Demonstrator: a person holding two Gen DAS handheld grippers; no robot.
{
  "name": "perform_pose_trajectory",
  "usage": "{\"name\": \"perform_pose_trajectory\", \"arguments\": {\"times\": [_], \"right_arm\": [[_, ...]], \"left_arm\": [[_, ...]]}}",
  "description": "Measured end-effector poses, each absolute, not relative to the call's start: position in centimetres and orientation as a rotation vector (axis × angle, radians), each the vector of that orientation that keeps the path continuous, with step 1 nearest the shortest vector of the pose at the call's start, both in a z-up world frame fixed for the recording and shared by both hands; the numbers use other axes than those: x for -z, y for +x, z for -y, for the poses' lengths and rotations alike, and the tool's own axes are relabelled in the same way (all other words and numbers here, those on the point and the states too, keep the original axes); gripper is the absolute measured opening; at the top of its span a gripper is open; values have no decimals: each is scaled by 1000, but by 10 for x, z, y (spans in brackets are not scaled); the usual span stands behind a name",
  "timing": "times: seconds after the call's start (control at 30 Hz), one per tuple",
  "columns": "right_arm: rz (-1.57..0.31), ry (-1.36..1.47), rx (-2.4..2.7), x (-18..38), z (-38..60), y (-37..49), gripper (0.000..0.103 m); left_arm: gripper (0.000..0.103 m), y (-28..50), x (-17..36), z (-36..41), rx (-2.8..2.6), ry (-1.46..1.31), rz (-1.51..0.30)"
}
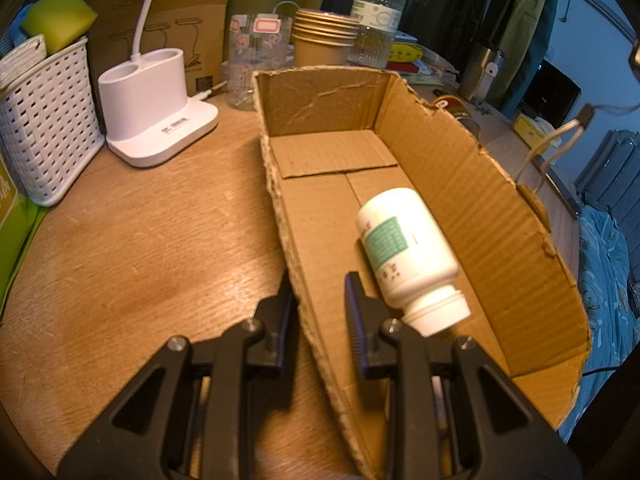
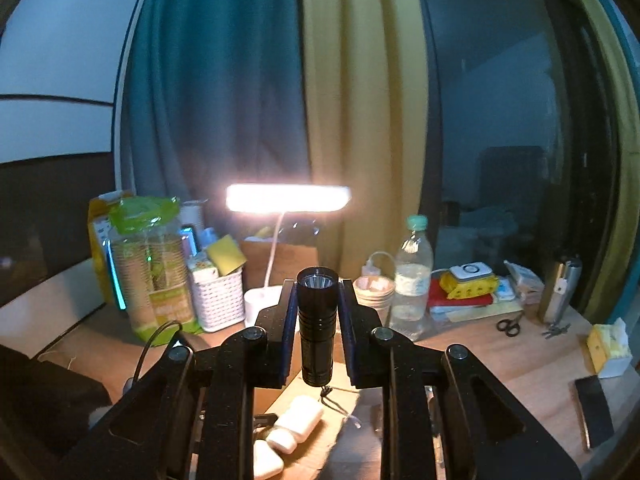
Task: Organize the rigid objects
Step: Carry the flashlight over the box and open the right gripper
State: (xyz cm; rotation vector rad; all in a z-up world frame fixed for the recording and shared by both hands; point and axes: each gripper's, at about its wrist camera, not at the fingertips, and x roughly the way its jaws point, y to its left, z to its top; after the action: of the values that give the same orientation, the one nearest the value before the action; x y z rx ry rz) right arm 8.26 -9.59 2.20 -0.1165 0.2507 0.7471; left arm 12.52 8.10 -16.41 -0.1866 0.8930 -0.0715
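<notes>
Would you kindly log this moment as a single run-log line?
left gripper: shut on cardboard box wall | right gripper: shut on flashlight | white bottle: lying in box

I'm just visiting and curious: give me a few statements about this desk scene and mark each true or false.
1. The right claw holds a black flashlight. True.
2. The white bottle stands upright in the box. False: it lies on its side on the box floor.
3. The left claw straddles the box's near wall. True.
4. The desk lamp is off. False: it glows brightly.
5. The box is packed full. False: only the bottle shows inside it.
</notes>
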Motion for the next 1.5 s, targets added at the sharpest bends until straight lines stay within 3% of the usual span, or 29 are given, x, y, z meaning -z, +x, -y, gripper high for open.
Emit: {"name": "perform_pose_trajectory", "arguments": {"times": [0.6,1.5], "right_arm": [[-566,-205,-724,75,64,124,22],[-623,-282,-653,99,52,137,23]], "left_arm": [[26,125,164,-81,72,-187,-893],[26,125,164,-82,72,-187,-893]]}}
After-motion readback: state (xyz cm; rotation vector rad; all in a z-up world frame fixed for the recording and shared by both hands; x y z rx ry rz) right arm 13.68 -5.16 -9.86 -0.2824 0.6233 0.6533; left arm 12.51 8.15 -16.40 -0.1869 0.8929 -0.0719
